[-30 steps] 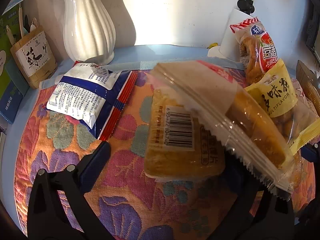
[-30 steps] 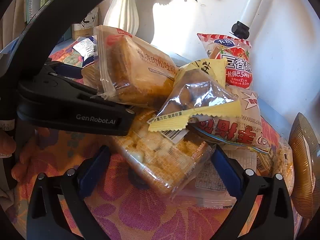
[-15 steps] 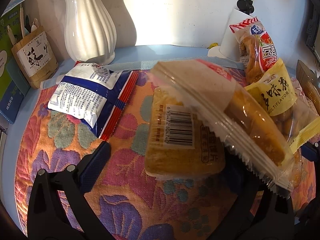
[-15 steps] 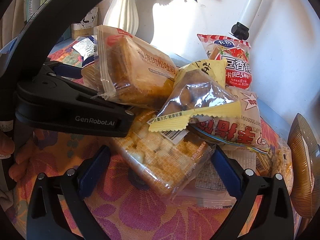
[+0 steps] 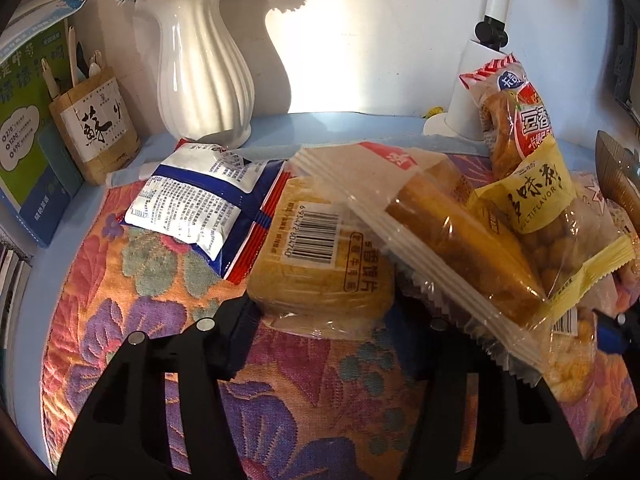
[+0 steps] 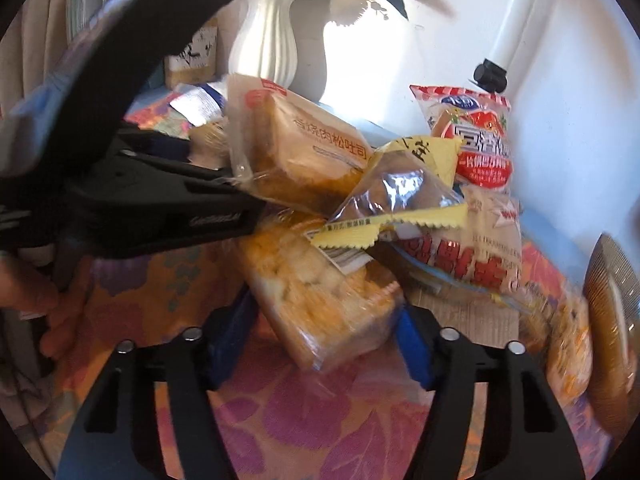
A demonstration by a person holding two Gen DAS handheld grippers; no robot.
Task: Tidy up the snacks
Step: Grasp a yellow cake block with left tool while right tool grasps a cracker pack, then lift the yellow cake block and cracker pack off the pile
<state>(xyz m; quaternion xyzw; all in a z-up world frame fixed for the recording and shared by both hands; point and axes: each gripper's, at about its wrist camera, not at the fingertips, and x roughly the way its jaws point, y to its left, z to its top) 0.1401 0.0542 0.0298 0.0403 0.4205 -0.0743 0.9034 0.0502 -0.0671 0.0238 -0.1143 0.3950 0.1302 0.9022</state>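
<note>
Beside right claw (image 6: 320,332): left claw (image 6: 224,216) clamping toast packet (image 6: 304,152), crowding snack pile.

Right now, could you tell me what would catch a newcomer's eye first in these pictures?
Probably the heap of snack packets piled on the flowered cloth, with the right tool closing around a clear pack of golden biscuits at its front. Next, the left tool around a barcoded cake packet, and the white ribbed vase behind.

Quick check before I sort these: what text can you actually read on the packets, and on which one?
"MULTIFLAVOR": yellow peanut packet.
"6934728047740", doubtful digits: barcode on the flat cake packet.
"270", "1200", "690": green book.
Chinese print on the blue-white packet and red snack packet: too small or blurred.
</note>
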